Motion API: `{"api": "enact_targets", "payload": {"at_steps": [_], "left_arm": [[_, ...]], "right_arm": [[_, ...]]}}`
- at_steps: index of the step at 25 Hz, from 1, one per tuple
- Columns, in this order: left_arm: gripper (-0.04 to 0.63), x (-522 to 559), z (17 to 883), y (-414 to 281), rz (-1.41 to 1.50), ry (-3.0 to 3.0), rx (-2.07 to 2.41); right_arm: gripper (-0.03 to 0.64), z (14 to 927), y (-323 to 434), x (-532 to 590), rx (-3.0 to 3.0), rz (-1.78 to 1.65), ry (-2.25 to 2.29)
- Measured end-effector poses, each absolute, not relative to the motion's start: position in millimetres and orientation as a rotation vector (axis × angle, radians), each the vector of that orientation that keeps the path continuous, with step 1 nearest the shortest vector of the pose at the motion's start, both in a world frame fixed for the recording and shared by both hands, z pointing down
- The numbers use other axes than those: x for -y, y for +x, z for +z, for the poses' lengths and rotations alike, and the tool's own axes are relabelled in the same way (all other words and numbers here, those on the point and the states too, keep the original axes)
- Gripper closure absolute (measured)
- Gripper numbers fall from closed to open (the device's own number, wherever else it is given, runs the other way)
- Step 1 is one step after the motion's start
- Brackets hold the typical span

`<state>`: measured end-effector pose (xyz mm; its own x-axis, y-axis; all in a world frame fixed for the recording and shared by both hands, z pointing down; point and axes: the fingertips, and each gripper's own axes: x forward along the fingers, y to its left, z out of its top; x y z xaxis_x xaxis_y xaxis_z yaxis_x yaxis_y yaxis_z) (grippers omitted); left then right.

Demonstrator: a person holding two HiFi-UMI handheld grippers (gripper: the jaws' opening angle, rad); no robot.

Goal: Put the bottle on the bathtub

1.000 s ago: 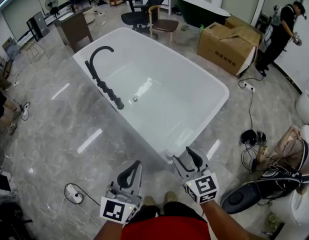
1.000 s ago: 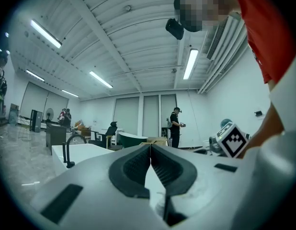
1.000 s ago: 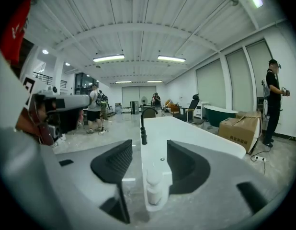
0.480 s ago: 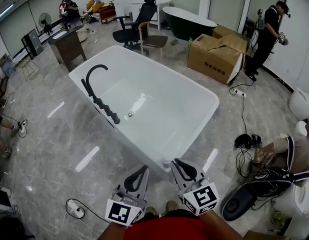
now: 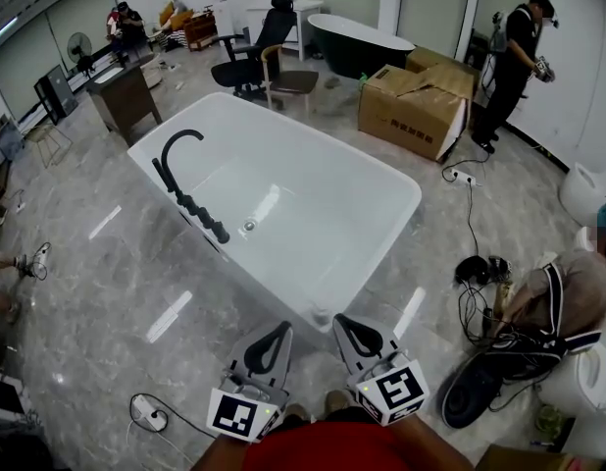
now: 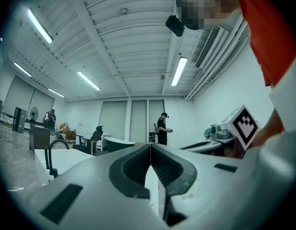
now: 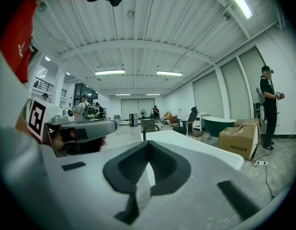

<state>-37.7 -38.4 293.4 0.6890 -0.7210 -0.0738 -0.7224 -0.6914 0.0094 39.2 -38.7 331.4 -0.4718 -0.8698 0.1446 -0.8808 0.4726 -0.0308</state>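
Note:
A large white bathtub [image 5: 386, 183] stands on the grey marble floor in front of me, with a curved black tap [image 5: 179, 177] on its left rim. A small pale object [image 5: 322, 315] sits on the tub's near corner; it is too small to tell what it is. No bottle is clearly seen. My left gripper [image 5: 280, 331] and right gripper [image 5: 344, 322] hover side by side just short of that corner. Both are shut with nothing in them. The shut jaws fill the left gripper view [image 6: 150, 145] and the right gripper view [image 7: 148, 143], the tub [image 7: 200, 147] beyond.
A cardboard box [image 5: 411, 101] lies beyond the tub, and a person [image 5: 509, 57] stands to its right. An office chair [image 5: 249, 52] and a dark tub [image 5: 360, 42] are at the back. Bags and cables [image 5: 509, 351] crowd the floor at right. A cabled plug [image 5: 146, 409] lies at left.
The head view has drawn back and tilted, so the tub sits a little farther up the picture. Both grippers stay shut, close together near the tub's near corner.

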Motion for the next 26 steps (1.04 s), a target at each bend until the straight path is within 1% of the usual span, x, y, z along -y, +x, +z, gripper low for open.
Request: {"api": "enact_targets", "payload": {"at_steps": [26], "left_arm": [[0.584,26.2,299.5,-23.1,0.077,-2.905,-1.170]], "right_arm": [[0.612,344.1,56.4,22.2,2.553,0.201,1.593]]}}
